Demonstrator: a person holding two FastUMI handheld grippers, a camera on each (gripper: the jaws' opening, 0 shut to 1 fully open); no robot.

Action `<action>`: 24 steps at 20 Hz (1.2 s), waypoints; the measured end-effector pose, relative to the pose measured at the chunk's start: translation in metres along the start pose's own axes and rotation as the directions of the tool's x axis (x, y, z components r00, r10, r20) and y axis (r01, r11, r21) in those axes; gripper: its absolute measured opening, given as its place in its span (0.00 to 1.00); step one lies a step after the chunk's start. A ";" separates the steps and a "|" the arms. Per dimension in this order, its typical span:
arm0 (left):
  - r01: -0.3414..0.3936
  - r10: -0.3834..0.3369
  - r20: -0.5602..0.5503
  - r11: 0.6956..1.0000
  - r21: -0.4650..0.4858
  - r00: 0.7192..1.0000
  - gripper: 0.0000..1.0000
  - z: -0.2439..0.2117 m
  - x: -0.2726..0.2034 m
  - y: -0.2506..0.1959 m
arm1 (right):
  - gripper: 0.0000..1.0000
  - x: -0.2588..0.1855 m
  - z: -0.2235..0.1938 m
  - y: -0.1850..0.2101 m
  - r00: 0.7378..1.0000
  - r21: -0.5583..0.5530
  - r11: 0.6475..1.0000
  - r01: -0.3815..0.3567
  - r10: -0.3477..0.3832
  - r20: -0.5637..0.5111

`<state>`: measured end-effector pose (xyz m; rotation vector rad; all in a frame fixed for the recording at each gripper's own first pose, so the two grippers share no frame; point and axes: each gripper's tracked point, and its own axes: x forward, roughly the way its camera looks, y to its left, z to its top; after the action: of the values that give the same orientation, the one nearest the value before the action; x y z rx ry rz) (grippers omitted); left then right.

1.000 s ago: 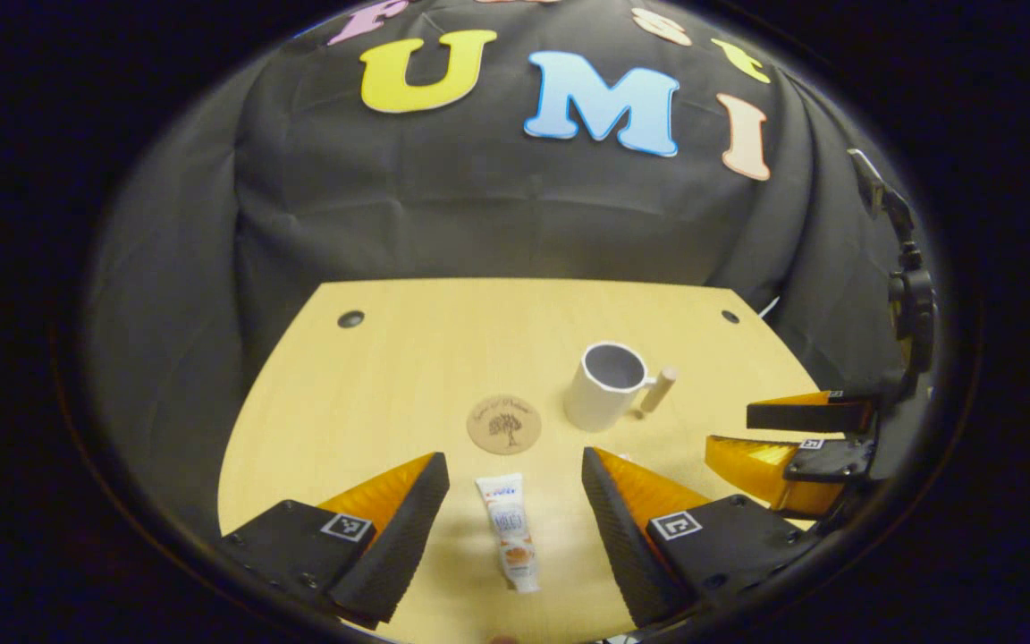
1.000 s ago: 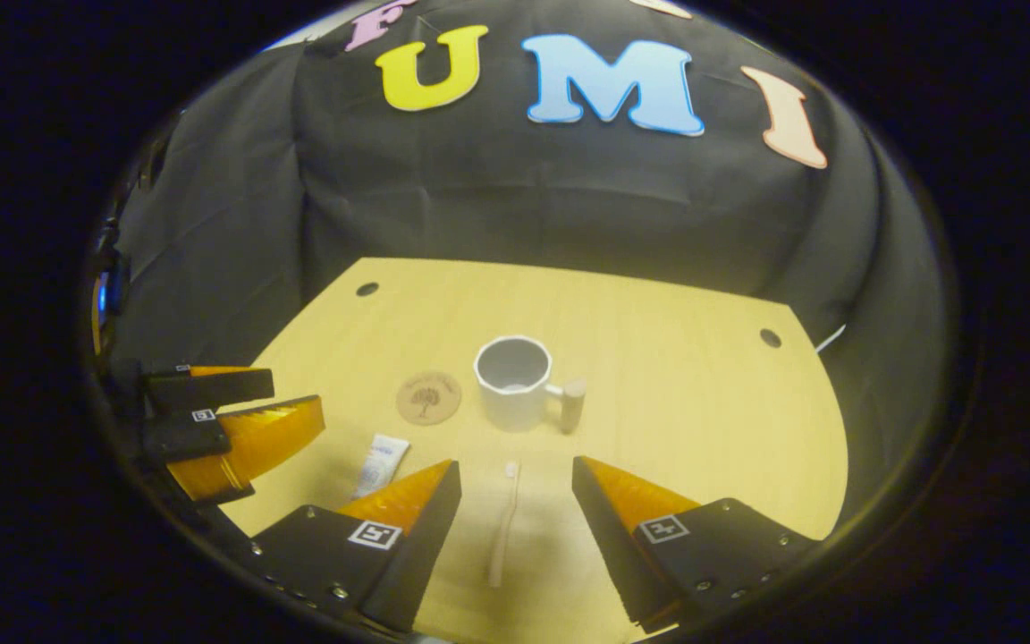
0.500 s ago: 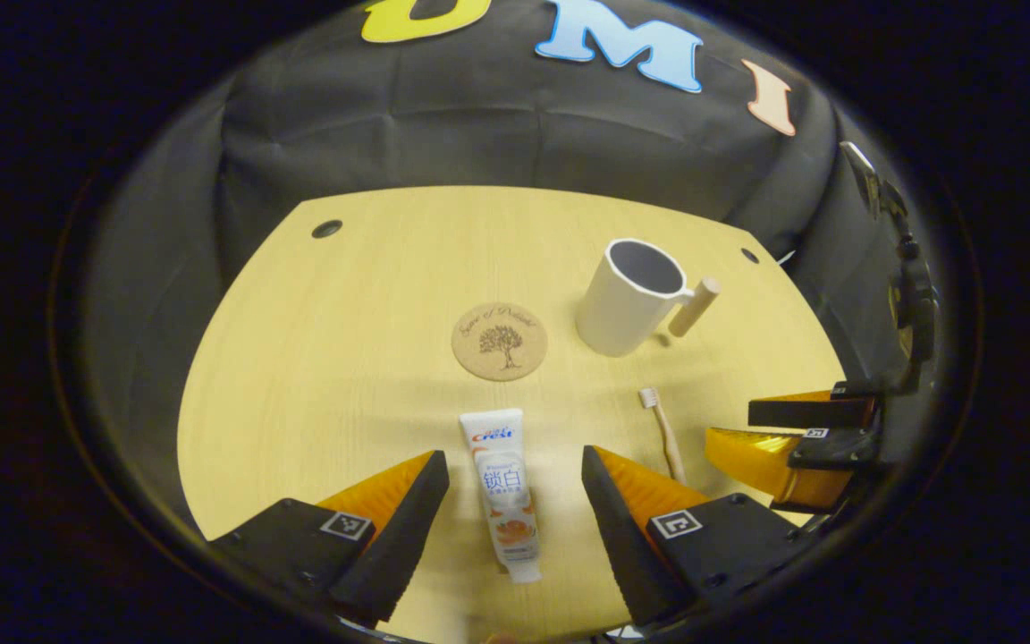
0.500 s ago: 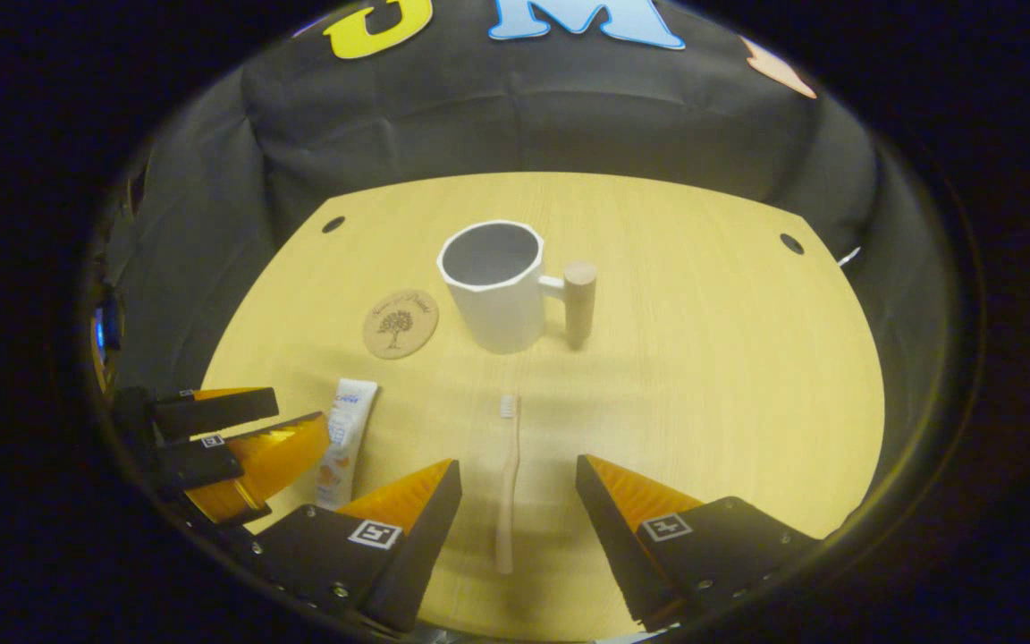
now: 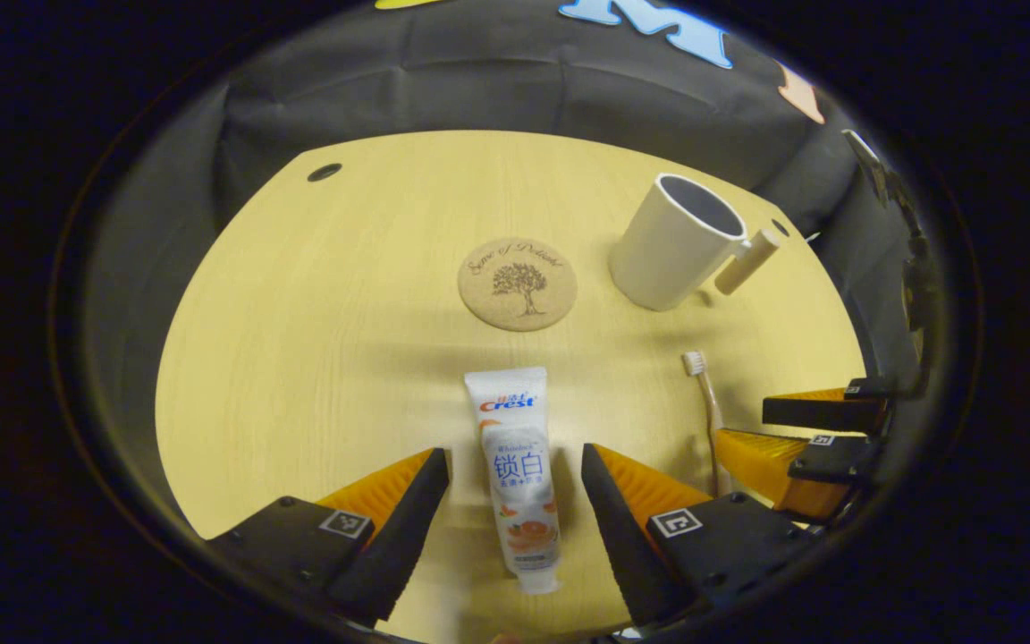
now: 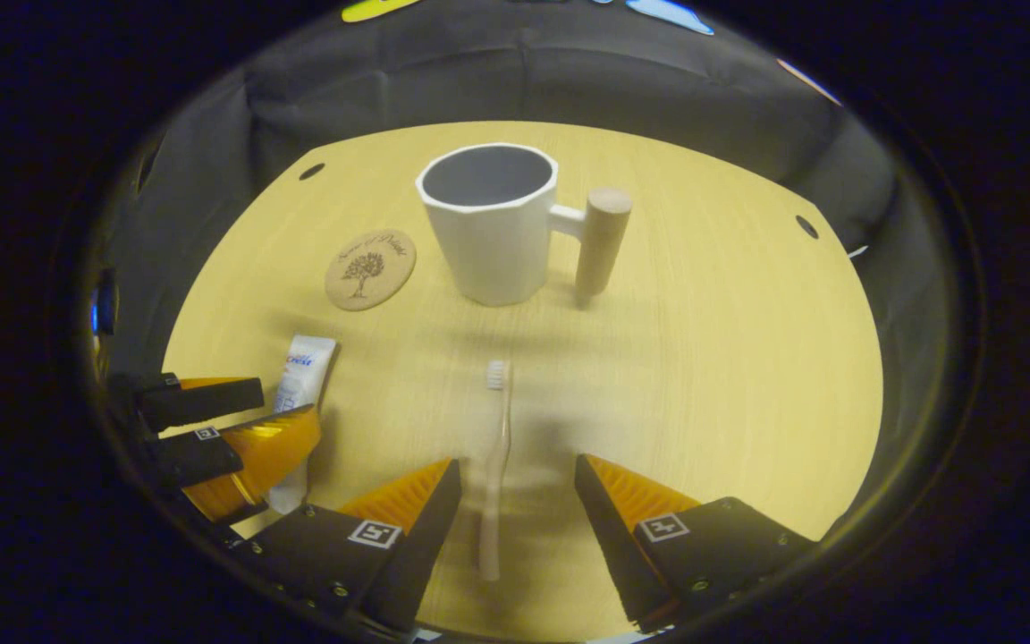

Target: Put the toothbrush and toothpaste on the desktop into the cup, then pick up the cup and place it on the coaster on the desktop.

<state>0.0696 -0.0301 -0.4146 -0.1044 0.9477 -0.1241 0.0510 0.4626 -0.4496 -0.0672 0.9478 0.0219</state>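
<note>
A white toothpaste tube (image 5: 518, 470) lies flat on the wooden desktop (image 5: 318, 304), running lengthwise between the fingers of my open left gripper (image 5: 515, 474), which touch nothing. A pale toothbrush (image 6: 494, 456) lies bristles away from me between the fingers of my open right gripper (image 6: 515, 478). The white cup (image 6: 490, 224) with a wooden peg handle stands upright and empty beyond the toothbrush. A round cork coaster (image 6: 370, 268) lies left of the cup. In the left gripper view the cup (image 5: 676, 243), coaster (image 5: 517, 283), toothbrush (image 5: 707, 402) and right gripper (image 5: 801, 438) appear. The left gripper (image 6: 229, 429) sits over the toothpaste (image 6: 299, 394) in the right gripper view.
Round cable holes (image 6: 806, 226) pierce the desktop near its far corners. Black cloth hangs close behind the desk's far edge. Bare wood stretches to the right of the cup (image 6: 730, 358).
Both grippers have dropped lower and moved forward over the desk. The toothpaste now lies deeper between the left fingers, the toothbrush deeper between the right ones. Nothing on the desk has shifted.
</note>
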 end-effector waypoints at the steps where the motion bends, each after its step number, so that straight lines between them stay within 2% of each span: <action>1: -0.003 0.003 -0.004 1.000 0.000 1.000 0.98 0.000 0.003 0.000 | 0.77 0.001 -0.002 0.000 1.000 -0.006 1.000 0.004 -0.004 -0.005; 3: -0.010 0.010 -0.019 1.000 -0.002 1.000 0.98 -0.005 0.008 0.002 | 0.81 0.005 -0.002 0.001 1.000 -0.020 1.000 0.008 -0.008 -0.018; 7: -0.055 0.055 -0.010 0.998 0.022 0.998 0.95 -0.004 0.013 0.008 | 0.80 0.012 -0.010 0.006 0.999 -0.037 0.999 0.012 -0.013 -0.046; 9: -0.080 0.081 -0.001 0.996 0.049 0.997 0.93 -0.004 0.015 0.010 | 0.75 0.012 -0.008 0.007 0.999 -0.042 0.999 0.016 -0.017 -0.033; 10: -0.088 0.089 0.000 0.994 0.063 0.996 0.93 -0.006 0.014 0.009 | 0.80 0.011 -0.006 0.007 0.999 -0.045 0.999 0.012 -0.013 -0.033; 12: -0.090 0.090 0.008 0.994 0.066 0.996 0.92 -0.004 0.015 0.007 | 0.71 0.008 -0.009 0.008 0.999 -0.048 0.999 0.011 -0.013 -0.045; 13: -0.092 0.092 0.003 0.994 0.064 0.996 0.90 -0.004 0.015 0.007 | 0.66 0.010 -0.012 0.008 0.999 -0.051 0.999 0.009 -0.012 -0.053; 14: -0.096 0.095 0.009 0.994 0.059 0.995 0.79 -0.003 0.015 0.010 | 0.71 0.008 -0.011 0.008 0.998 -0.050 0.999 0.007 -0.010 -0.057; 15: -0.097 0.097 0.007 0.994 0.048 0.995 0.75 -0.002 0.014 0.012 | 0.72 0.006 -0.010 0.007 0.999 -0.041 0.999 0.000 -0.003 -0.054; 16: -0.097 0.097 0.005 0.995 0.038 0.995 0.58 -0.003 0.016 0.012 | 0.52 0.008 -0.011 0.006 0.999 -0.023 1.000 0.006 -0.008 -0.054; 17: -0.106 0.106 0.007 0.993 0.045 0.994 0.59 -0.001 0.015 0.014 | 0.31 0.007 -0.011 0.006 0.998 -0.024 1.000 0.001 -0.003 -0.058; 19: -0.105 0.105 0.007 0.994 0.034 0.994 0.48 -0.002 0.016 0.013 | 0.31 0.007 -0.011 0.005 0.998 -0.024 1.000 0.000 -0.002 -0.066; 20: -0.111 0.111 0.006 0.993 0.035 0.994 0.48 -0.001 0.015 0.015 | 0.31 -0.001 -0.005 0.001 0.999 -0.007 1.000 0.017 -0.018 -0.046; 21: -0.110 0.110 0.004 0.993 0.033 0.994 0.43 -0.001 0.016 0.016 | 0.09 0.000 -0.008 0.003 0.998 0.002 1.000 0.016 -0.016 -0.064; 22: -0.113 0.113 0.007 0.993 0.032 0.994 0.41 -0.001 0.016 0.016 | 0.09 0.004 -0.008 -0.001 0.998 -0.005 1.000 0.017 -0.017 -0.063; 23: -0.113 0.113 0.006 0.993 0.032 0.994 0.34 0.000 0.014 0.015 | 0.09 0.004 -0.009 0.000 0.998 -0.006 1.000 0.018 -0.018 -0.062; 24: -0.115 0.115 0.014 0.993 0.034 0.993 0.34 0.000 0.017 0.016 | 0.09 0.003 -0.006 -0.001 0.999 0.000 1.000 0.020 -0.020 -0.049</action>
<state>0.0805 -0.0171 -0.4302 -0.0187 0.9365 -0.0333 0.0477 0.4607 -0.4552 -0.0772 0.9962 0.0017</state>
